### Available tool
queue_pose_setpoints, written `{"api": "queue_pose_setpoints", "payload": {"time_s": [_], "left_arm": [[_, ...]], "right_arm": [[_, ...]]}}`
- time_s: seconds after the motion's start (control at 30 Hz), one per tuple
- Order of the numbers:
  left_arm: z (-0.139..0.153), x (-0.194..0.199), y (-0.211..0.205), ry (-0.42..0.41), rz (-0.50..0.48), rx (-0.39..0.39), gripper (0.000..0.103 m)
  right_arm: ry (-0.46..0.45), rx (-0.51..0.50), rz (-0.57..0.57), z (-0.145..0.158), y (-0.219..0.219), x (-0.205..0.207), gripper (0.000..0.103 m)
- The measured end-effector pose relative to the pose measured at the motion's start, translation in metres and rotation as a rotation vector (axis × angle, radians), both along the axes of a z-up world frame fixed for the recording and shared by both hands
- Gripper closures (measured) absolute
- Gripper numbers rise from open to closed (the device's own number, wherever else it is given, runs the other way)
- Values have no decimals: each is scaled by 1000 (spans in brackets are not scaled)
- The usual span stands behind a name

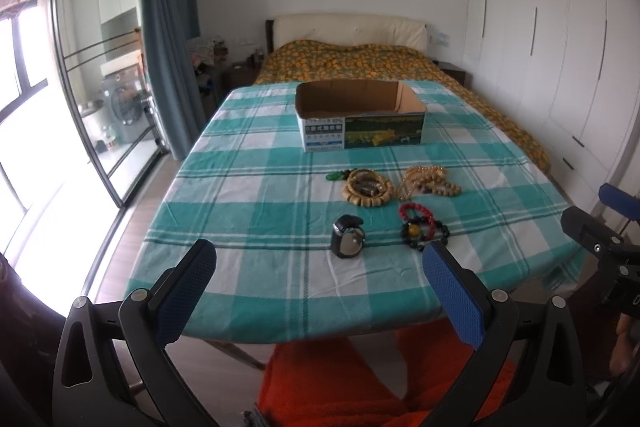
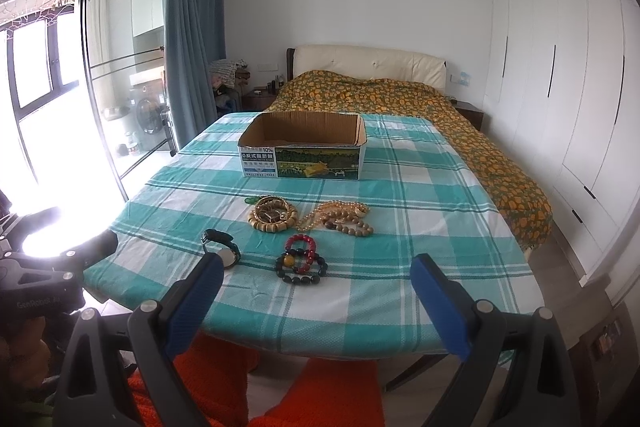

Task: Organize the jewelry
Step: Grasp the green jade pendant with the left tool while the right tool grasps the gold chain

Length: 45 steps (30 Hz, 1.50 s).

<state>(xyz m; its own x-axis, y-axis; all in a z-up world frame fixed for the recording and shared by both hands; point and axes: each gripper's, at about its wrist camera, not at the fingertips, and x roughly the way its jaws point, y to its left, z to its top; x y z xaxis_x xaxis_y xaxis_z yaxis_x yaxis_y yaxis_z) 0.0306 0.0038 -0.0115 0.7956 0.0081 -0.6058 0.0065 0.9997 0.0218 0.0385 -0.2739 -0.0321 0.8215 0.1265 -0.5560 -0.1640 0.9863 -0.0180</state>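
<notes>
Jewelry (image 2: pixel 304 233): beaded bracelets, wooden, red, black.

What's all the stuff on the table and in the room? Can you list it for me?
cardboard box: one, brown inside, printed sides, far middle of table, open top
tan bead bracelets: a coiled pile, table centre, green charm beside it
golden bead strings: a loose pile, right of the tan pile
red and black bracelets: small overlapping pile, near edge
watch: one, black, left of the red pile
tablecloth: one, teal and white check
bed: one, orange-flowered cover, behind table
curtain: one, blue, left
wardrobe: white, right wall
left claw: open, blue pads
right claw: open, blue pads
</notes>
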Motion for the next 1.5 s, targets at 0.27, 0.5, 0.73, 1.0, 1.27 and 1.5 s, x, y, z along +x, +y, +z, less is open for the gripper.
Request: {"api": "queue_pose_setpoints", "payload": {"time_s": [0.27,0.5,0.73,1.0,1.27,1.5], "left_arm": [[-14,34,8,30,-1,-21,0],[-23,65,20,41,1,-45,0],[-36,101,27,52,1,-40,0],[-63,161,37,105,3,-47,0],[-109,235,37,231,-49,-97,0],[-130,271,29,290,-87,-90,1]], "right_arm": [[-22,-2,-30,-2,-9,30,6],[-24,-24,-66,-12,-21,68,6],[6,-30,-82,-38,-31,112,6],[83,-5,-90,-77,-47,166,6],[183,27,-47,-108,-59,225,6],[254,27,-7,-131,-56,268,6]]}}
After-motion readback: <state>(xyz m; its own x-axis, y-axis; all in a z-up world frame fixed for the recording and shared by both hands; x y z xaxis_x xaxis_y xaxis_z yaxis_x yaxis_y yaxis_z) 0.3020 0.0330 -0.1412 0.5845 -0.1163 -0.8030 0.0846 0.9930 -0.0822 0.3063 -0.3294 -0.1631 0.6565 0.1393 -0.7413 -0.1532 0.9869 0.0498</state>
